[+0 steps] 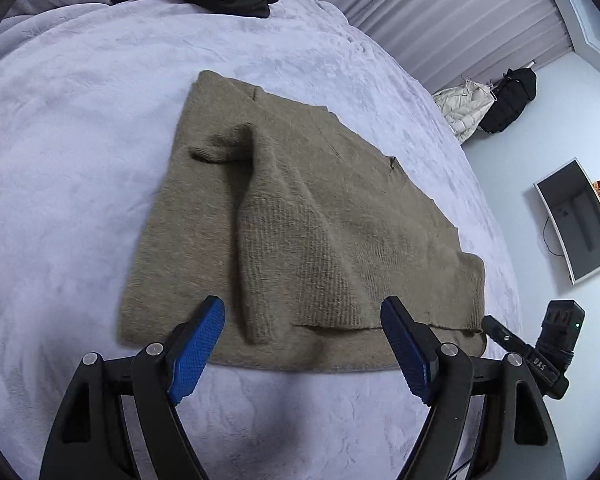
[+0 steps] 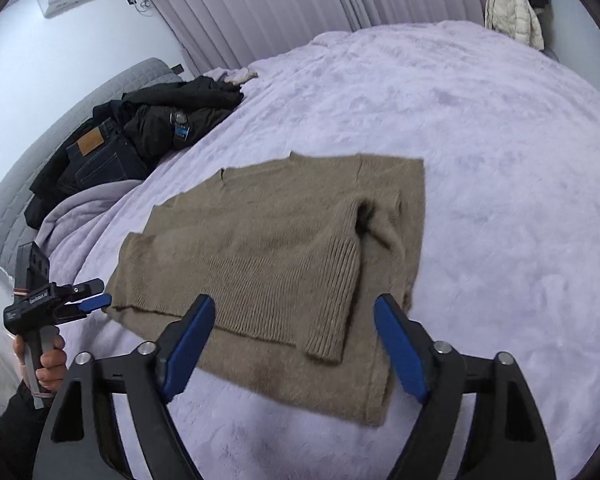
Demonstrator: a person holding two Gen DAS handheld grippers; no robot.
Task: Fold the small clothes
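**Sweater half folded, both grippers released above its near edge**

Your tan sweater (image 1: pixel 300 216) lies flat on the lavender bedspread (image 1: pixel 60 160), at the centre of both views. One sleeve (image 2: pixel 332 280) is already laid back across the body, its ribbed cuff pointing toward you, so I judge you are between folds: the sides look brought in, and the lengthwise fold is not yet done.

Your left gripper (image 1: pixel 303 344) hangs over the near hem with its blue pads spread wide and nothing between them. Your right gripper (image 2: pixel 294 340) is the same: jaws apart, empty, over the cuff end. Next you will likely need to pinch the hem at two corners and carry it toward the collar, catching every layer so the sleeve does not slide out.

The right wrist view alone shows your hand (image 2: pixel 48 364) on the left tool at lower left, plus the dark clothes pile (image 2: pixel 140 136) with jeans at upper left. The left wrist view alone shows a monitor (image 1: pixel 580 220) at the right edge.
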